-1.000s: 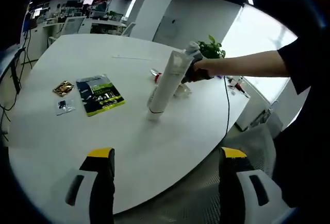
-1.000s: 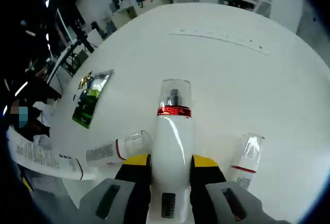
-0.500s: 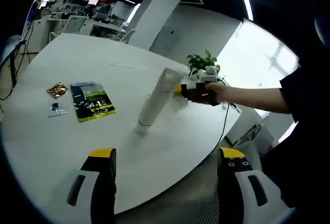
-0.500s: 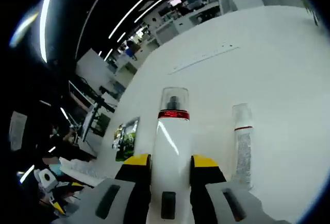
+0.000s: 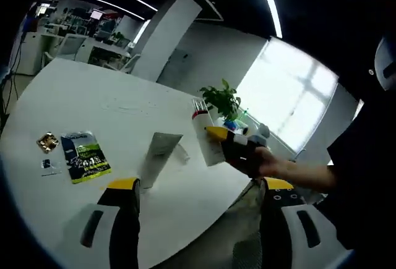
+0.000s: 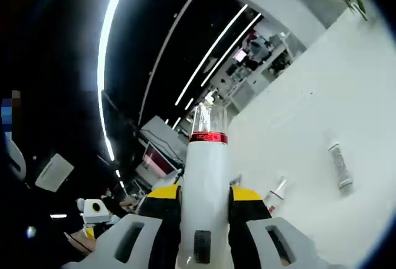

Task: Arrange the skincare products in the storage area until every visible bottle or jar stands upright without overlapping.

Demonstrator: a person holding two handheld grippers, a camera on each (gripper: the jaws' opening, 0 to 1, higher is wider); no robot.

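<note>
White bottle (image 6: 205, 176), red band; yellow-tipped right gripper (image 6: 205, 196).

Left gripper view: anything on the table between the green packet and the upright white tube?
Nothing. In the left gripper view the white table lies bare between the green packet and the white tube.

White bottle (image 6: 206, 188) base hidden between fingers (image 6: 162, 202).

Dim ceiling crossed by bright strip lights (image 6: 117, 46), strong daylight blown out at the window (image 5: 291, 108), white table (image 5: 74, 108) evenly lit with soft shadows, heavy fisheye bending at edges, distant office slightly blurred.
</note>
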